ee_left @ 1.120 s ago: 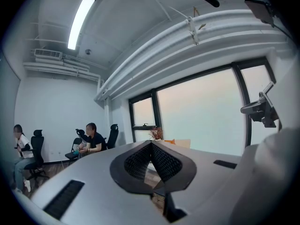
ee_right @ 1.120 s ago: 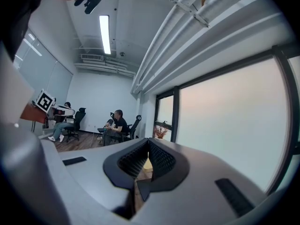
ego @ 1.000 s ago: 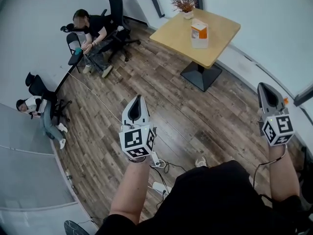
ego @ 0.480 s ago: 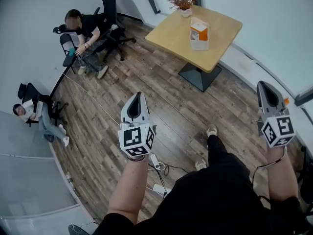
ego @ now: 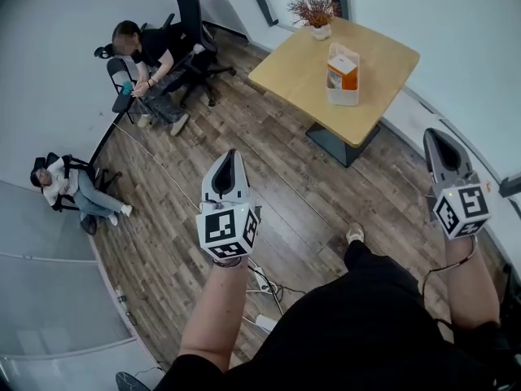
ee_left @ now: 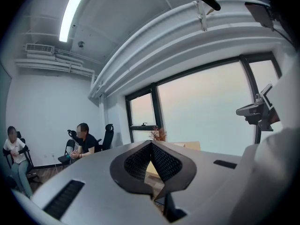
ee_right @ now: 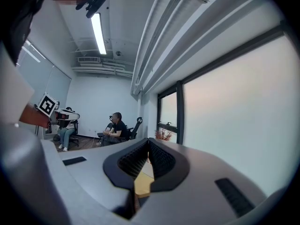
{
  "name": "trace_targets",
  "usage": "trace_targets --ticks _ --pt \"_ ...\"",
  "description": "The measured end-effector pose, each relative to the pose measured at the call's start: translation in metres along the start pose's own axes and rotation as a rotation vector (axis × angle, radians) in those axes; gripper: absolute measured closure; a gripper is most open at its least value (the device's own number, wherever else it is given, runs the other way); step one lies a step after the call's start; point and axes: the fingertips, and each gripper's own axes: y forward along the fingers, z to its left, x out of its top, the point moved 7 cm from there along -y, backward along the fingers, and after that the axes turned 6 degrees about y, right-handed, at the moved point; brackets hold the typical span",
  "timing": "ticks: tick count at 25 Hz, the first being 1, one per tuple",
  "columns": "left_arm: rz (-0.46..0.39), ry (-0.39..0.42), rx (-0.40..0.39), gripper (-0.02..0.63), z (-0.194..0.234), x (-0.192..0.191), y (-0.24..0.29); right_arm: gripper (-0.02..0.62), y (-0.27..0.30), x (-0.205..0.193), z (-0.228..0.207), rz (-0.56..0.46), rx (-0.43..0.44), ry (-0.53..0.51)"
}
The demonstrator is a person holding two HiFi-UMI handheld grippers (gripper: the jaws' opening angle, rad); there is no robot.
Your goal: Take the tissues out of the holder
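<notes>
The tissue holder (ego: 343,73), a white box with an orange tissue pack standing in it, sits on the square wooden table (ego: 301,63) at the far right of the room. Both grippers hang in the air over the floor, well short of the table. My left gripper (ego: 230,156) points forward with its jaws together and nothing between them. My right gripper (ego: 436,135) is shut and empty too, lower right of the table. In the left gripper view the jaws (ee_left: 151,144) meet at their tips, and in the right gripper view (ee_right: 148,140) likewise.
A dried plant in a pot (ego: 316,10) stands at the table's far corner. One person sits by office chairs (ego: 191,15) at the far wall (ego: 146,47), another on a chair at the left (ego: 61,182). Cables and a power strip (ego: 264,287) lie on the wooden floor by my feet.
The person carrying the grippers has stepped forward, one foot now ahead. The table and holder have shifted right in the head view. Both grippers stay shut and keep their places.
</notes>
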Motion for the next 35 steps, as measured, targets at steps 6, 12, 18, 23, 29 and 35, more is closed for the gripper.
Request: trace_targets --ticks 6,12,18,23,29,35 --pt "0.025 0.011 0.037 0.601 0.003 0.011 0.041 0.589 0.054 0.011 -0.027 0.017 0.057 0.011" --pt "0.037 0.010 0.075 0.601 0.003 0.019 0.074 0.589 0.101 0.011 -0.053 0.022 0.099 0.013" --pt "0.052 0.017 0.087 0.601 0.010 0.015 0.107 0.589 0.142 0.005 -0.064 0.039 0.118 0.020" --pt "0.044 0.003 0.093 0.601 0.030 0.008 0.144 0.589 0.181 -0.005 -0.064 0.084 0.123 0.013" --pt "0.047 -0.020 0.035 0.601 0.047 -0.005 0.213 0.589 0.238 0.003 -0.059 0.113 0.085 -0.027" --pt "0.013 0.006 -0.048 0.601 0.069 0.004 0.287 0.589 0.284 -0.002 -0.058 0.151 0.030 -0.016"
